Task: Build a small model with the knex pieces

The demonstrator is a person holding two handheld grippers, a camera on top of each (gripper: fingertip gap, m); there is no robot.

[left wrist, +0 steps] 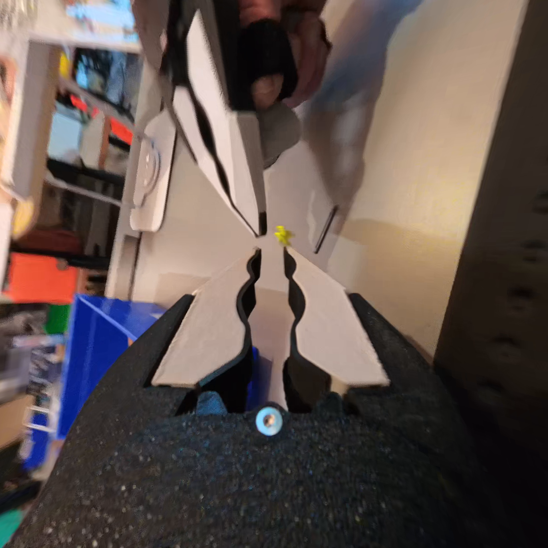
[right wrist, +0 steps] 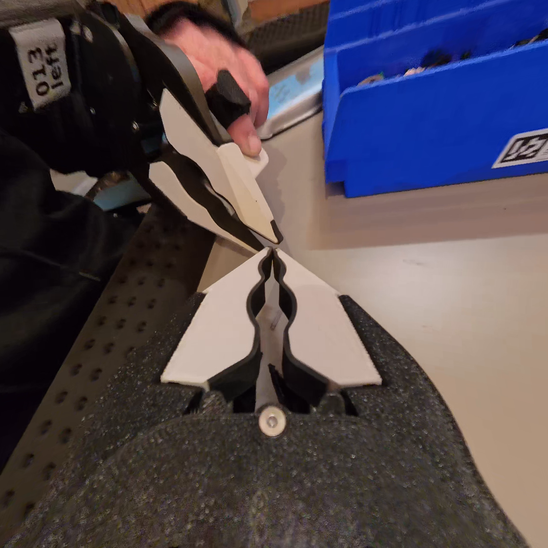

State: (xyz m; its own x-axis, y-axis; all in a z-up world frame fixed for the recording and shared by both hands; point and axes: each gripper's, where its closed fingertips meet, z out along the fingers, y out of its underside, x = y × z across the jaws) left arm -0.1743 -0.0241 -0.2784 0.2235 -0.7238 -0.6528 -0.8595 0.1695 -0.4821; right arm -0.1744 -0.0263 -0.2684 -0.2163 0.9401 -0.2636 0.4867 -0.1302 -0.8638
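In the left wrist view my left gripper (left wrist: 271,252) is open by a narrow gap, with nothing between its pads. A tiny yellow piece (left wrist: 283,235), blurred, sits right at the tip of its right finger (left wrist: 289,258), outside the gap; I cannot tell whether it touches. My right gripper (left wrist: 258,232) comes down from above, tip to tip with the left. In the right wrist view my right gripper (right wrist: 272,252) is shut with nothing visible between the pads. The left gripper (right wrist: 269,241), held by a hand (right wrist: 225,65), meets it from the upper left. The yellow piece does not show there.
A blue bin (right wrist: 430,118) with small parts stands at the back right on the pale table (right wrist: 415,296). A black perforated board (right wrist: 103,296) lies to the left. A metal tray (right wrist: 293,98) lies behind. A blue bin (left wrist: 98,341) and cluttered shelves (left wrist: 74,118) show left. Both grippers' tips are close together, under 4 cm apart.
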